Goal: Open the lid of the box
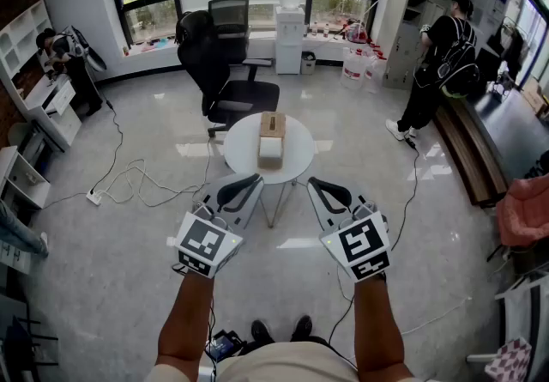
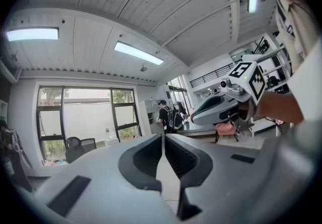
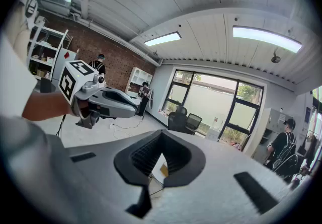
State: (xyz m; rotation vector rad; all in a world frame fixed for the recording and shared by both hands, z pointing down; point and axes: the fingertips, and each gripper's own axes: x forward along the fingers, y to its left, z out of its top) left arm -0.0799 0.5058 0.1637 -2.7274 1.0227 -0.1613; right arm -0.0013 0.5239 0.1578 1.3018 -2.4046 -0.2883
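A small tan box (image 1: 272, 138) with a white near end lies in the middle of a round white table (image 1: 296, 161), some way ahead of both grippers. My left gripper (image 1: 256, 178) is held in the air short of the table's near left edge, jaws shut with nothing in them (image 2: 162, 135). My right gripper (image 1: 313, 182) hovers level with it near the table's right edge, its jaws also meeting at the tips (image 3: 162, 132). Through its jaws a sliver of the box (image 3: 164, 170) shows. Each gripper sees the other: the right gripper (image 2: 221, 104) and the left gripper (image 3: 108, 103).
A black office chair (image 1: 227, 84) stands just behind the table. A person in black with a backpack (image 1: 442, 63) stands at the back right by a long bench (image 1: 467, 148). Cables (image 1: 137, 178) trail over the floor at the left. White shelves (image 1: 30, 114) line the left wall.
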